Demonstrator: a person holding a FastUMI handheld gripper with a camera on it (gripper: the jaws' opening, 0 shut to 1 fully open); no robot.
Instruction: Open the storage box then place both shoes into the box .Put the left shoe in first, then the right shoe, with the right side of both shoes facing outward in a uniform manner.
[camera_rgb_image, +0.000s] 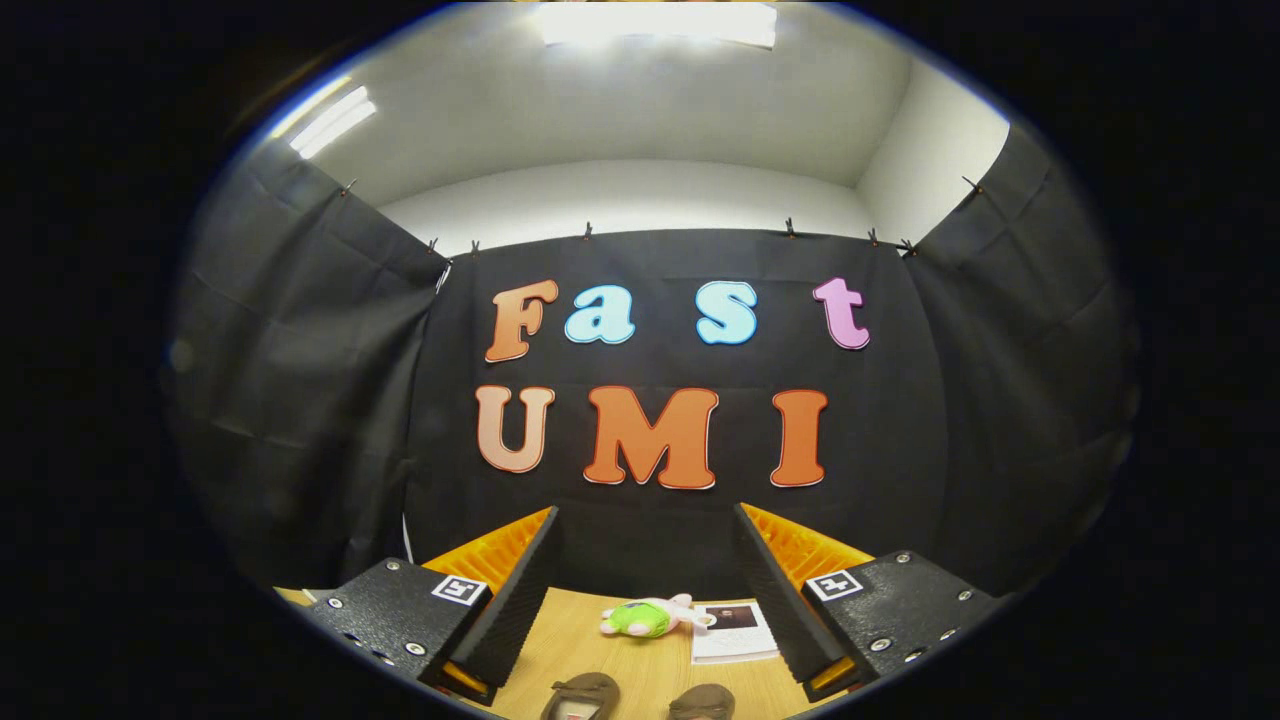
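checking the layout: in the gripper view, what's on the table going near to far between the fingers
two brown shoes nearest, side by side → green and pink plush toy with a white booklet beside it → black cloth wall; gripper open, holding nothing.

shoes (640, 698) – brown | plush toy (645, 617) – green, pink | table (580, 640) – tan wood

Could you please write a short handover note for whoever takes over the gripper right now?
Gripper: held up over the wooden table, jaws open and wide apart, nothing between them.
Shoes: two brown shoes lie side by side on the table, between the fingers and close below them.
Beyond the shoes lie a green and pink plush toy and a printed sheet.
Done: nothing that can be seen; neither shoe is picked up.
Left: find and open the storage box, put in the left shoe, then the right, right sides facing outward.
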